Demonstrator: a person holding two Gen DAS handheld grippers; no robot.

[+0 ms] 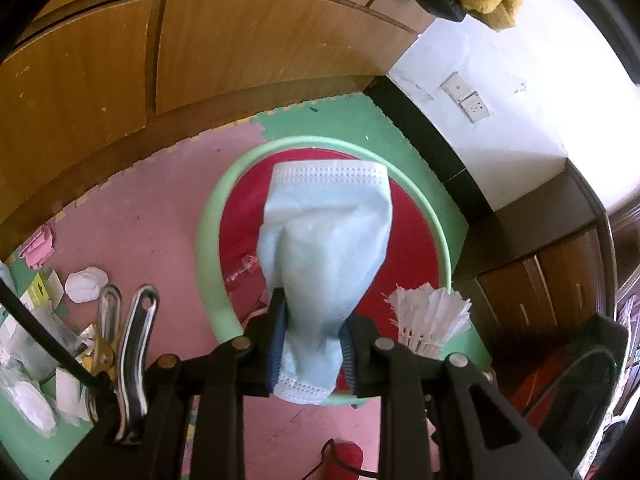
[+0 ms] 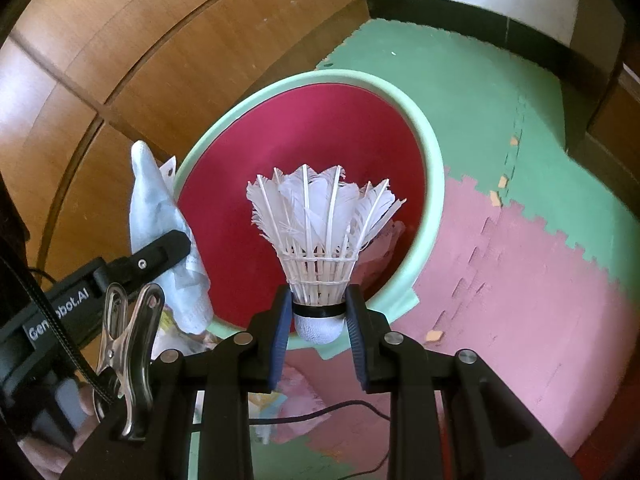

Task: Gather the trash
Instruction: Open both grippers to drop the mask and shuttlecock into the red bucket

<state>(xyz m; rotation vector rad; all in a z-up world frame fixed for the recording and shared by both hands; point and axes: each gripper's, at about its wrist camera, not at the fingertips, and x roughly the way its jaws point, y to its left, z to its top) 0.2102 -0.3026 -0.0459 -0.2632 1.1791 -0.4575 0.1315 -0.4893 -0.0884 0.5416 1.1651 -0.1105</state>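
Left hand-held gripper is pinched tight on a pale blue face mask, dangling it over the red-lined green bin. Right hand-held gripper clamps a white feather shuttlecock by its cork, feathers up, above that same bin.

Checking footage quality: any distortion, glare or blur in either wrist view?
Left wrist: fisheye bends the wooden panels; sunlit wall is washed out; face mask is sharp. Right wrist: the same bending, dark corners; shuttlecock is crisp, bin rim is evenly lit.
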